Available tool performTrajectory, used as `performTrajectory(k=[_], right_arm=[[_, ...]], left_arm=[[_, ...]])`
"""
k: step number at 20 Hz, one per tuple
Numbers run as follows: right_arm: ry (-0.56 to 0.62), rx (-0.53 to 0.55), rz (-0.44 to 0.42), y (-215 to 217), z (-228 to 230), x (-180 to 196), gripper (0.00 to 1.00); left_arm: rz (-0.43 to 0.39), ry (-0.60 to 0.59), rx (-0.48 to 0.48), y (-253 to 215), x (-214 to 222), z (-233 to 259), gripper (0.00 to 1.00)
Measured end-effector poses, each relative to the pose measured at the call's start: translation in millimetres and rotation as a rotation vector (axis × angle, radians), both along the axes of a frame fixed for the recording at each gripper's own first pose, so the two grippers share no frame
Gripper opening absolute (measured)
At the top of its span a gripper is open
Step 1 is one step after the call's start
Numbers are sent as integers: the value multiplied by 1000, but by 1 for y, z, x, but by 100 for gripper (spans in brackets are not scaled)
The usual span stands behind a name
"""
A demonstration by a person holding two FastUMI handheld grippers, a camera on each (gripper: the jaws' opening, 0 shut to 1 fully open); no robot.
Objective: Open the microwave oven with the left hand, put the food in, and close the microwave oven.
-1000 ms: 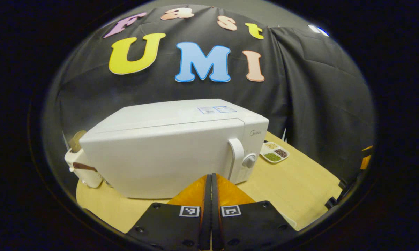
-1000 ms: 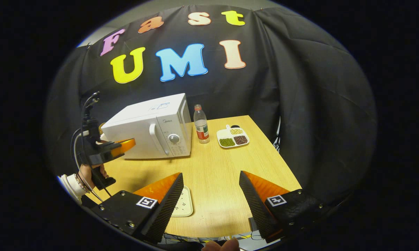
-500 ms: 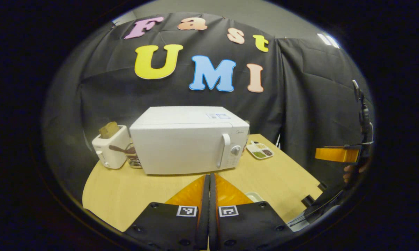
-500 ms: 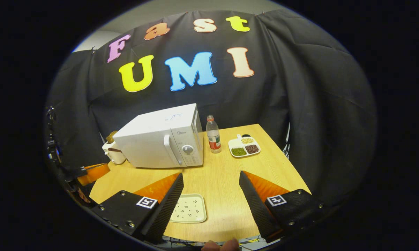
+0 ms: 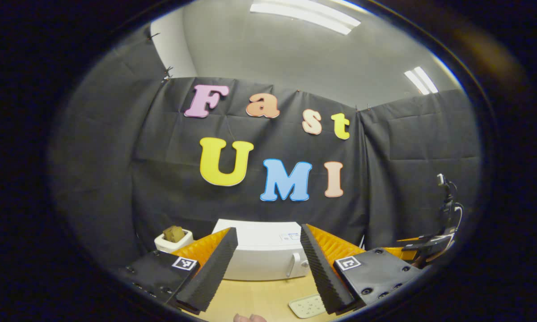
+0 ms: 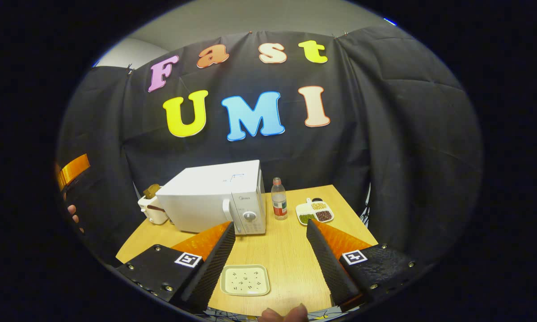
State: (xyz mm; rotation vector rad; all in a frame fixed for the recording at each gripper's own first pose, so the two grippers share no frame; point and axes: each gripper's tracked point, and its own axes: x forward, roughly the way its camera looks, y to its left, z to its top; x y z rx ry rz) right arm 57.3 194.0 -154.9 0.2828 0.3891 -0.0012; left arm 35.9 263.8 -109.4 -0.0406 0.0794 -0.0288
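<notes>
No word or number can be read with certainty. The microwave oven (image 6: 214, 201) carries a small grey brand mark (image 6: 243, 197) at the top of its control panel, too small to make out, and a pale sticker (image 6: 237, 177) with blue print on its top, also illegible. The print around its dial (image 6: 249, 216) is blurred. The bottle (image 6: 279, 205) beside it on the surface wears a red and white label band (image 6: 279, 209) whose print cannot be made out. The right gripper (image 6: 269, 223) and the left gripper (image 5: 268, 229) each bear black-and-white square code markers (image 6: 188, 260) behind the fingers: patterns, not letters.
</notes>
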Motion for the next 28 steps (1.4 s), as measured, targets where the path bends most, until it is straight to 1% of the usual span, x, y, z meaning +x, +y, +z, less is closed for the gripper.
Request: performTrajectory(k=[2,3,4,5,6,8,9,11,12,13,14,15,16,18,19,20,21,22,23,24,27,28], right_arm=[[-53,10,-2,-3,36,6,98],[-83,10,0,-6,56,10,98],[-123,6,4,-11,76,14,98],[-148,-2,10,-15,92,18,98],[-159,-11,18,-21,105,20,98],[-134,-7,45,-32,118,20,98],[-137,14,54,-38,130,20,98],[-152,32,34,-61,152,23,98],[-156,25,21,-72,161,25,93],[-163,15,5,-81,165,25,93],[-183,-1,-5,-88,170,24,98],[-204,-22,-9,-91,175,24,98],[-218,-45,-6,-91,176,24,93],[-249,-87,-1,-88,177,23,93],[-258,-98,1,-85,179,22,93],[-271,-99,5,-80,184,19,98],[-289,-92,6,-75,192,18,93],[-295,-84,20,-67,197,18,98],[-302,-77,38,-58,199,19,93],[-307,-82,44,-54,202,22,98],[-323,-99,33,-41,208,25,98],[-330,-94,36,-34,209,25,98]], left_arm=[[-14,11,-10,-6,3,16,99],[-11,14,-29,-8,5,25,96],[4,5,-49,-8,4,35,96],[19,-5,-63,-8,5,47,93],[33,-8,-70,-12,5,57,95],[63,-13,-59,-23,4,84,99],[76,-22,-48,-31,3,103,99],[88,-44,-25,-54,3,134,99],[102,-51,-9,-64,3,144,93],[121,-54,2,-71,1,148,92],[137,-59,10,-81,0,152,92],[146,-62,11,-92,-1,154,92],[151,-62,9,-101,-3,155,93],[156,-64,18,-111,-2,157,93],[146,-63,20,-115,-1,157,94],[133,-70,18,-118,2,160,94],[122,-80,14,-119,7,165,94],[116,-81,7,-117,10,168,94],[112,-86,-1,-113,10,166,94],[117,-87,-7,-108,10,164,93],[126,-88,-37,-86,3,154,93],[128,-86,-49,-78,2,152,96]])
